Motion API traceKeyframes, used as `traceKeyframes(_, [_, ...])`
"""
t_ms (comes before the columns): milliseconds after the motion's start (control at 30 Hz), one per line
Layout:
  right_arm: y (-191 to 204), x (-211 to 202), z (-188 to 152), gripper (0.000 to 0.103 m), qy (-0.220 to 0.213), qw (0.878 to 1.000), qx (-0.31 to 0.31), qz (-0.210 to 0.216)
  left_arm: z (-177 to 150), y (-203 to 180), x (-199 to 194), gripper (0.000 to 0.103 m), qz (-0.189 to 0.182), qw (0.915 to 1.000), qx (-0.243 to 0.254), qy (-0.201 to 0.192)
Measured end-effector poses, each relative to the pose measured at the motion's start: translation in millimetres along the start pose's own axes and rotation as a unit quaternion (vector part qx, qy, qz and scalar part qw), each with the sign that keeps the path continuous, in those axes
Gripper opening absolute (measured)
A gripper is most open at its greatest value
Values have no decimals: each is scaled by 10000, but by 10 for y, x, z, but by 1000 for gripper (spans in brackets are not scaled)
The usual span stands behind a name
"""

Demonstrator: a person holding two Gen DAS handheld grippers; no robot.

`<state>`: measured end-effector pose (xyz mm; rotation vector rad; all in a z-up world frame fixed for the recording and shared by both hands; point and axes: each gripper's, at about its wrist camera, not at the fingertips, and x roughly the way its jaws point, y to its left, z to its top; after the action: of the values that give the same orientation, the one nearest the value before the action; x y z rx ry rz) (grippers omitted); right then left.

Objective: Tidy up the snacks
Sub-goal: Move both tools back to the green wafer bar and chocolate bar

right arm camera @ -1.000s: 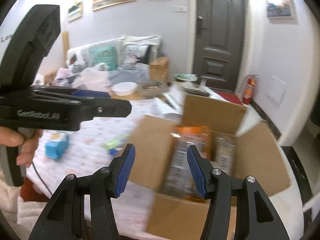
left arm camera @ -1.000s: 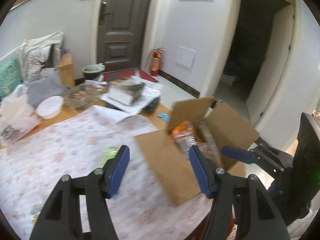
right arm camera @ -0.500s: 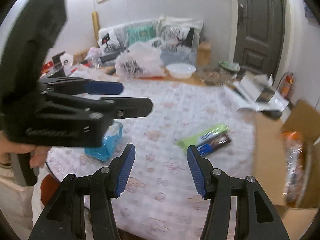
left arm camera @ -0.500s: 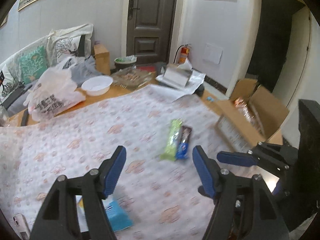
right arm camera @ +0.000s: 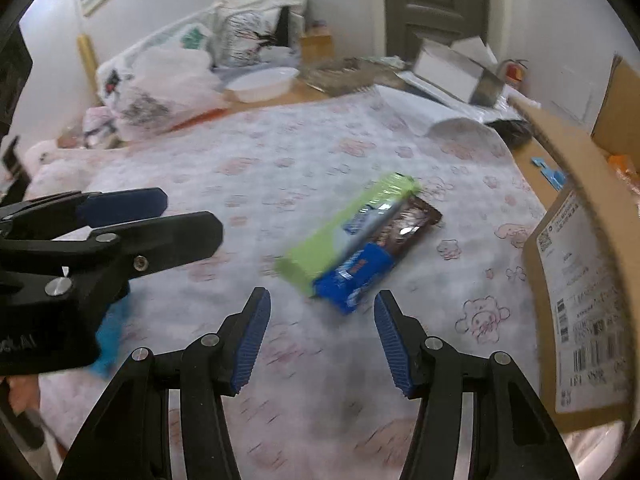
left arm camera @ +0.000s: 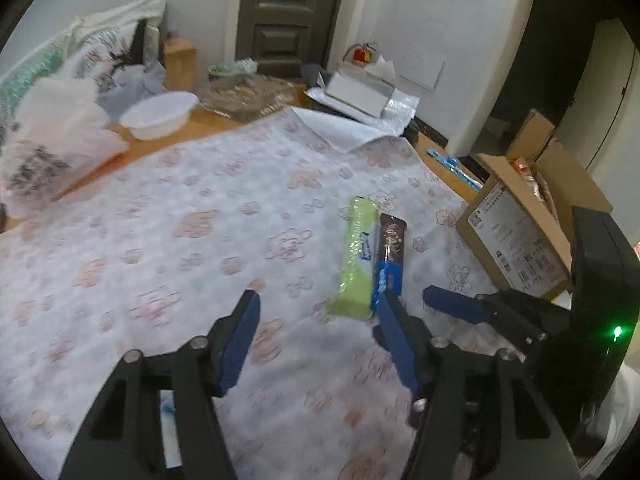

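Here, in the left wrist view, the left gripper points down at the cloth, its jaws closing with only bare cloth between them. Just ahead of its right finger lie two snacks touching side by side: a green pack and, to its right, a brown-and-blue pack, whose near end sits just beyond that fingertip. Further right stands the open box with packets inside. The right gripper reaches in from the right, beside the box.

In the right wrist view, the right gripper is released, nothing between its jaws. The green pack and brown-and-blue pack lie just ahead, slightly right, blurred. The box stands at the far right. The left gripper juts in from the left, over a blue packet.
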<state>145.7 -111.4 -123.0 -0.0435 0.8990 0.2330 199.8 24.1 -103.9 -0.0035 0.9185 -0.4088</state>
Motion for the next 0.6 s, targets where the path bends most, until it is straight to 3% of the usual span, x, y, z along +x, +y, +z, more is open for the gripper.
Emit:
traceKeyframes(233, [-235,233,127,50,-21,9996,210,-193,170,-83,630,41,-470,9977,-95,479])
traceKeyframes(433, [-219,267,175,49,-131,9996,-48,-227,233,-160,861,36,-828,9948,-144,569])
traceKeyframes(533, [-195,264,162,34,-165,9996,-175,-130,253,-187,892,23,-634,9966,-84,513])
traceKeyframes(600, [-157,252,146,22,-161,9993,-292,-160,255,-166,888,22,-633,9966,-111,510])
